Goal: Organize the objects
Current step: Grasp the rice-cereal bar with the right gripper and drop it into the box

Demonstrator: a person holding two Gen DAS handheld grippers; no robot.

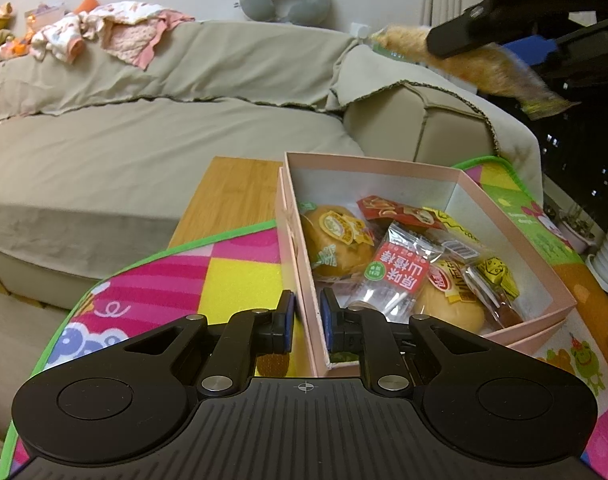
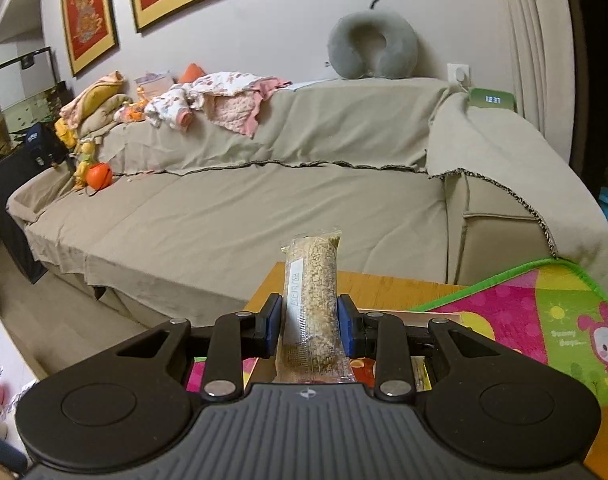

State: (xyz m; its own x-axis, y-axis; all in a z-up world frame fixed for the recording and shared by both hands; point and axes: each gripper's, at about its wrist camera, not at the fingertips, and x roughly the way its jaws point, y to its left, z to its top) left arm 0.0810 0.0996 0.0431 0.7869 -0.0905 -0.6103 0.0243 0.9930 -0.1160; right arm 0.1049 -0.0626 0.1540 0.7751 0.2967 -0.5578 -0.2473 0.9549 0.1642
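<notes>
Left gripper [image 1: 305,322] straddled the near left wall of the pink box [image 1: 515,222], jaws pinching that wall, one pad outside, one inside. The box sat on a bright play mat [image 1: 224,276] over the wooden bench [image 1: 232,192], already holding bagged snacks [image 1: 399,272]. Right gripper [image 2: 309,320] carried a grain bar [image 2: 311,292] upright, jaws pressed on its lower half, the top sticking well past them. Judgement: steady the box by its wall, bring the bar over the open centre, lower it flat among the packets before releasing.
</notes>
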